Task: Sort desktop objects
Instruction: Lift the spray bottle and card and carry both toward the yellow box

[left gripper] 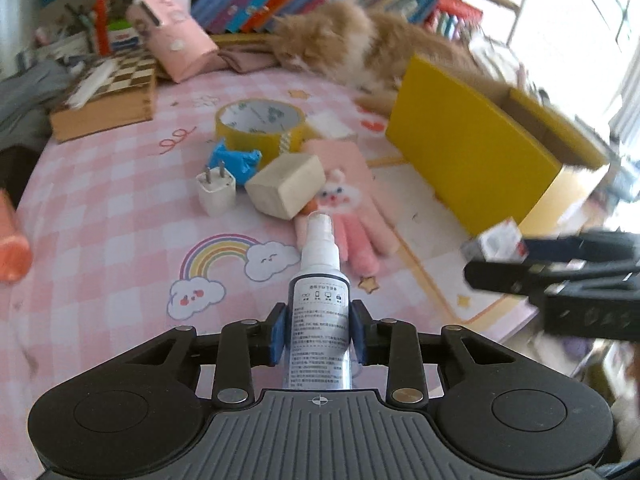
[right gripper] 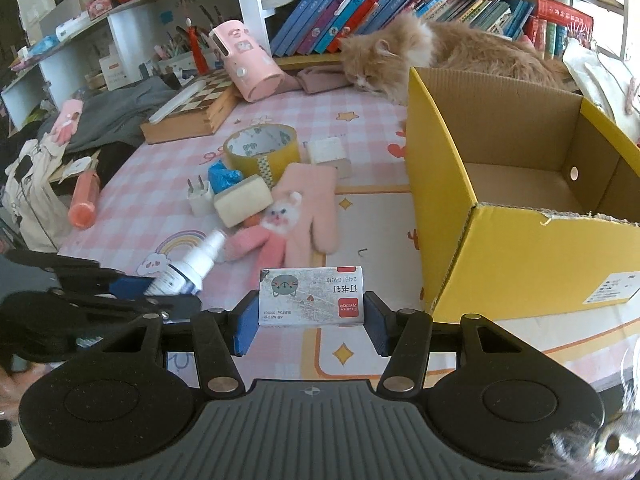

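The left tongs (left gripper: 319, 334) are clamped on a white spray bottle (left gripper: 319, 300), blue pads pressing its label, whose small print and row of icons are too fine to read. The right tongs (right gripper: 311, 312) grip a small staple box (right gripper: 311, 297) lifted just above the table (right gripper: 160, 184); its upside-down label shows a grey cat face, a red "Comix" mark, Chinese characters and "24/6". Just right of it stands the open yellow cardboard box (right gripper: 500, 256). A pink glove (right gripper: 304, 216), tape roll (right gripper: 262, 152) and charger plug (right gripper: 199, 198) lie on the pink checked cloth.
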A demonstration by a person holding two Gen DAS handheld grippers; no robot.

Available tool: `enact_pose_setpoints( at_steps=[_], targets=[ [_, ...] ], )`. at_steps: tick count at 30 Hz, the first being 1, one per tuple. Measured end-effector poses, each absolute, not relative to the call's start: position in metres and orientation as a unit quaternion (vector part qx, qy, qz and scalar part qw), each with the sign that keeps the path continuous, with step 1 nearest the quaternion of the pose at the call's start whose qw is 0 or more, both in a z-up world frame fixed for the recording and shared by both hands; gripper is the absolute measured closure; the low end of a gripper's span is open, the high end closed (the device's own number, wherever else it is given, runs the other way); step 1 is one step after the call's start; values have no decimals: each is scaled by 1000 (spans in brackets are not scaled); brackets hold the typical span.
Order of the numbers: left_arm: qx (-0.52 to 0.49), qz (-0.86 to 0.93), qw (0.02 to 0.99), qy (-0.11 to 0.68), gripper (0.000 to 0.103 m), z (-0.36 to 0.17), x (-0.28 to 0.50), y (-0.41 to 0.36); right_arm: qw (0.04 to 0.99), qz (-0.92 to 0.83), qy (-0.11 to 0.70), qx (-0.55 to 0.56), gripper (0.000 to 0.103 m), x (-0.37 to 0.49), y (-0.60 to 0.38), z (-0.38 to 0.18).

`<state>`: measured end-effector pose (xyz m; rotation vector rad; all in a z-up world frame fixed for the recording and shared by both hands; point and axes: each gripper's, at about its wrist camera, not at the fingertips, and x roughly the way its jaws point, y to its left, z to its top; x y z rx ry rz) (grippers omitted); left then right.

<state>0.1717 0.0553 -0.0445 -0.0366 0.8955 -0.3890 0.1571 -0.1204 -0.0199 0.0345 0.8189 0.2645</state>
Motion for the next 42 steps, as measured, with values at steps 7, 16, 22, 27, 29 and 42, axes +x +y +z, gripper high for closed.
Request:
enact_pose_setpoints(
  at_steps=[7,16,22,27,29,42],
  targets=[
    [-80,-185,885,419,72,-24,152,57,908,128,398,13,52,143,-134,-16],
    [-149,-203,880,402,72,-10,125,52,917,107,384,23,52,105,-163,-5],
    [-168,-211,880,391,72,-3,112,45,920,99,378,36,52,82,-173,-3],
    [-159,-227,878,390,72,2,98,35,923,97,372,37,52,62,-179,1],
    [-156,-234,876,391,72,3,93,31,923,90,371,43,52,53,-182,2],
    [-165,-275,861,394,72,8,67,14,920,53,384,66,52,17,-199,-1]
  ],
)
